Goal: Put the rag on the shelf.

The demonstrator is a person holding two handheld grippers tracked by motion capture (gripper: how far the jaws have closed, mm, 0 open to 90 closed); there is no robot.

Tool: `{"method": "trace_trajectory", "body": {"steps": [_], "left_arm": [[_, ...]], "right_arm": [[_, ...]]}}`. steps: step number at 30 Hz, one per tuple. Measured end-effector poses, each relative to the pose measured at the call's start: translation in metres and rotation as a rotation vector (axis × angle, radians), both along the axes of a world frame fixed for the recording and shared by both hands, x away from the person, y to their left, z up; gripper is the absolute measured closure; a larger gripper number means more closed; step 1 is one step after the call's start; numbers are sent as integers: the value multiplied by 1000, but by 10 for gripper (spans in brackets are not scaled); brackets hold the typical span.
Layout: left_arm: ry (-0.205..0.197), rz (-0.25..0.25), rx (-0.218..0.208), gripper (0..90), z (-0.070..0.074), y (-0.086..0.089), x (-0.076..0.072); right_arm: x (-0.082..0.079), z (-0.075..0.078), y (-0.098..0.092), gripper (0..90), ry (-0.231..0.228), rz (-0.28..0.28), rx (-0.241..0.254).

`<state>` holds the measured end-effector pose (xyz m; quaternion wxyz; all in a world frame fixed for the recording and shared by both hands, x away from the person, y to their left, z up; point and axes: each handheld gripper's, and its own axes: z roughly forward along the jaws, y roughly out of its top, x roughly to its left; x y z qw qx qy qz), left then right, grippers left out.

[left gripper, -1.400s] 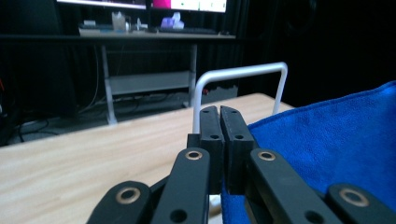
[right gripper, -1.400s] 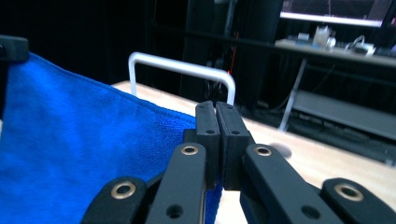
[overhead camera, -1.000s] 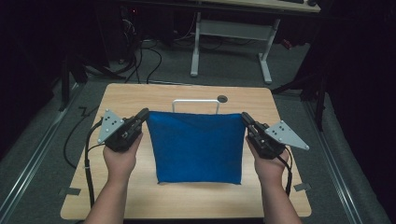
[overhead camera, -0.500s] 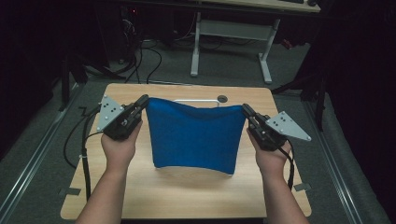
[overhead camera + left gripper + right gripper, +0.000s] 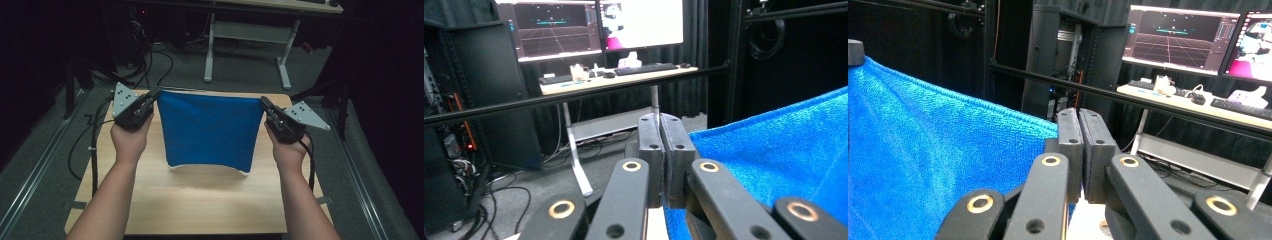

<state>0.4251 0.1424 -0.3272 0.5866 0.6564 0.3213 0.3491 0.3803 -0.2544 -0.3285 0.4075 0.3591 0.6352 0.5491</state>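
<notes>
One blue cloth (image 5: 210, 131), stretched between two grippers; left gripper (image 5: 150, 98) pinching its corner, right gripper (image 5: 264, 104) pinching the opposite corner; lifted higher off the bench (image 5: 200, 200) than a second ago, lower edge now hanging free, no longer lying flat.

This is a lab set up for recording, dim all round and hung with black curtains (image 5: 714, 60). A small wooden table (image 5: 200, 200) stands on grey carpet (image 5: 240, 70) inside a frame of black metal rails (image 5: 574, 95), with cables (image 5: 160, 60) trailing across the floor. Beyond it a height-adjustable desk (image 5: 624, 80) carries keyboards (image 5: 646, 68) and large monitors (image 5: 559, 27) showing a grid-like 3D display, and next to it stands an open equipment rack (image 5: 1068, 55) full of wiring with small lit indicator lamps.
</notes>
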Motion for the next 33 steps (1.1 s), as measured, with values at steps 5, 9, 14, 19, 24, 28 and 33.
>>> {"method": "trace_trajectory", "body": {"steps": [5, 9, 14, 19, 24, 28, 33], "left_arm": [[1, 31, 22, 889, 3, -3, 19], [11, 48, 31, 889, 4, -4, 30], [20, 73, 58, 889, 10, -7, 51], [22, 89, 70, 889, 15, -10, 65], [45, 92, 90, 892, 16, -16, 82], [81, 98, 102, 892, 9, -16, 92], [117, 108, 143, 892, -1, -20, 101]], "right_arm": [[14, 3, 2, 891, 14, -9, 8], [23, 7, 4, 891, 14, -14, 7], [39, 16, 8, 892, 7, -26, -29], [56, 22, 10, 893, 1, -52, -72], [78, 23, 8, 896, 34, -78, -91], [90, 15, 7, 898, 72, -99, -109], [101, 7, 8, 897, 95, -111, -131]]}}
